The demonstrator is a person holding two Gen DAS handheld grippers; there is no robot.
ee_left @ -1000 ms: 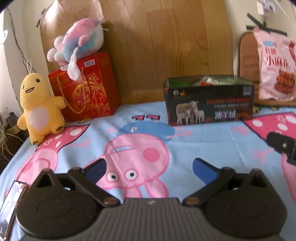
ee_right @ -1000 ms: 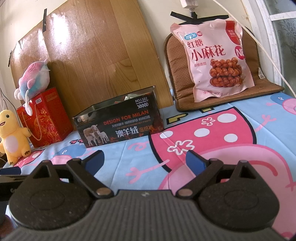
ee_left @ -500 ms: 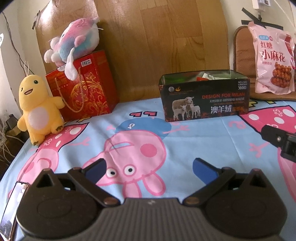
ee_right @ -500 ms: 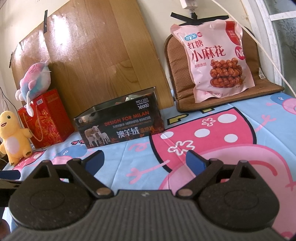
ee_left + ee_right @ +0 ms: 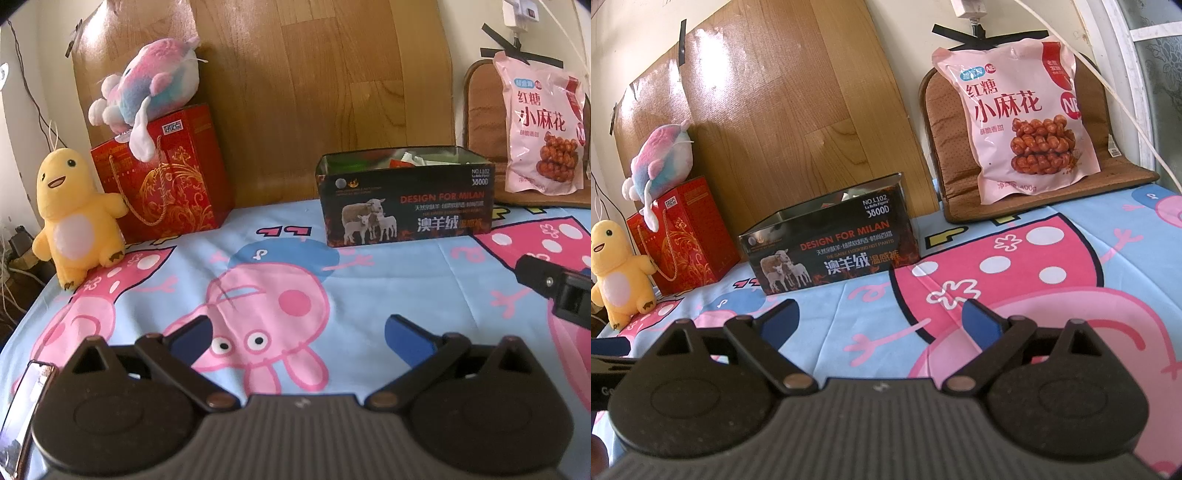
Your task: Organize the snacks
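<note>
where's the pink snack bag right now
The snack bag leans upright against the brown cushion at the far right in both views, right of the tin box.

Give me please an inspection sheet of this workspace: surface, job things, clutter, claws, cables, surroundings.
Surface: cartoon bedsheet, flat.
Job's things: pink snack bag leaning upright on brown cushion; open black tin already holding packets.
Clutter: yellow plush, red gift bag with pink-blue plush on top.
Claws: left claw open, empty; right claw open, empty.
Cables: white cable beside the snack bag.
Surroundings: wooden board, window frame.
</note>
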